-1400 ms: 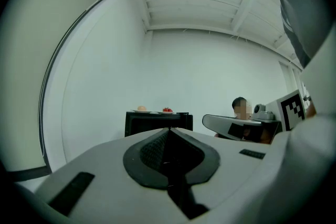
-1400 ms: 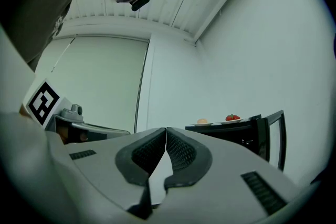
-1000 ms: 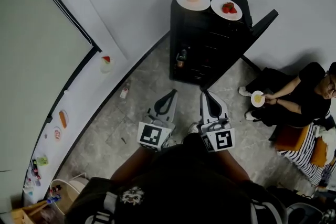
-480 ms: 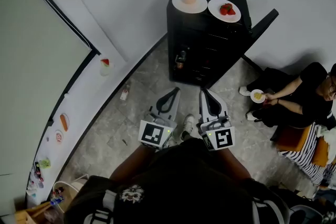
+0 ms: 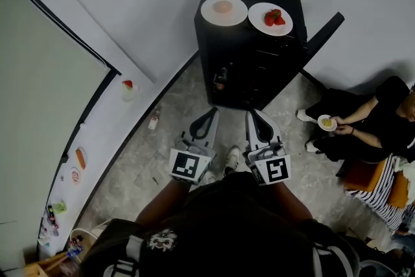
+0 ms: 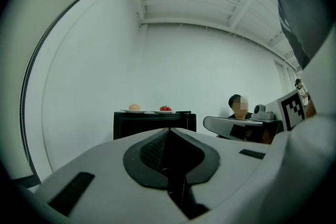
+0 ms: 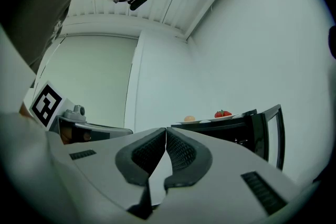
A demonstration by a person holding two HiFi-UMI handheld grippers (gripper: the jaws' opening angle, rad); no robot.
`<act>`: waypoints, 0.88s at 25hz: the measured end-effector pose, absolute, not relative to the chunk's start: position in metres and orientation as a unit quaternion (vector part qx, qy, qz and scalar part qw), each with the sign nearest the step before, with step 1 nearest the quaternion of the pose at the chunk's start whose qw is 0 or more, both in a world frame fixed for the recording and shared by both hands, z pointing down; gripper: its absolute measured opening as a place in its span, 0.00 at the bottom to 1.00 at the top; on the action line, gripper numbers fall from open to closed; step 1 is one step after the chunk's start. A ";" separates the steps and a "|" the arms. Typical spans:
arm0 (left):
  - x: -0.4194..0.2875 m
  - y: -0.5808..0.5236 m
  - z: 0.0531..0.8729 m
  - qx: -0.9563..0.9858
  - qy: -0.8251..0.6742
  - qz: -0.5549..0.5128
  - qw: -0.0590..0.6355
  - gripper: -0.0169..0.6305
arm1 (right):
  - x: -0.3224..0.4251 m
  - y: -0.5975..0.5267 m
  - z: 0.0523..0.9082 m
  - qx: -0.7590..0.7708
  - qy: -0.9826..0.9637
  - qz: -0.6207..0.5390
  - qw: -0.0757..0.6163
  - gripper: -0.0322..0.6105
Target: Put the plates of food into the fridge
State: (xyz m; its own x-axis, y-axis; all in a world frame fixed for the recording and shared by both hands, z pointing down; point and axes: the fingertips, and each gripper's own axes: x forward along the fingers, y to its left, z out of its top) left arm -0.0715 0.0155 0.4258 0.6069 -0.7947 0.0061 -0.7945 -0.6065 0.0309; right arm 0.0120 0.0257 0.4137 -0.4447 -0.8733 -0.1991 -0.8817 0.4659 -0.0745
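Head view, step: approach judged; black cabinet fridge at 12 o'clock.
Jaws: left gripper, right gripper closed, empty.
Next: opening needed for round white plates.

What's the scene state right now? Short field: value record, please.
fridge: black, door open, in front of both grippers
pale-food plate: on the fridge top, left
strawberry plate: on the fridge top, right
left gripper: shut, empty, short of the fridge
right gripper: shut, empty, short of the fridge
seated person: right of the fridge, holding a small plate
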 end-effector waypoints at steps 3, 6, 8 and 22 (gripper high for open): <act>-0.067 0.001 0.426 0.895 -0.446 -0.001 0.016 0.06 | 0.020 0.013 0.414 -0.515 0.850 0.019 0.106 0.09; -0.062 -0.013 0.432 0.894 -0.447 0.010 0.017 0.06 | 0.026 0.000 0.416 -0.511 0.853 0.019 0.106 0.09; -0.060 -0.021 0.439 0.893 -0.448 0.021 0.019 0.06 | 0.029 -0.008 0.418 -0.505 0.856 0.022 0.107 0.09; -0.059 -0.090 0.430 0.876 -0.480 0.013 0.052 0.06 | 0.050 -0.066 0.421 -0.482 0.870 0.014 0.107 0.09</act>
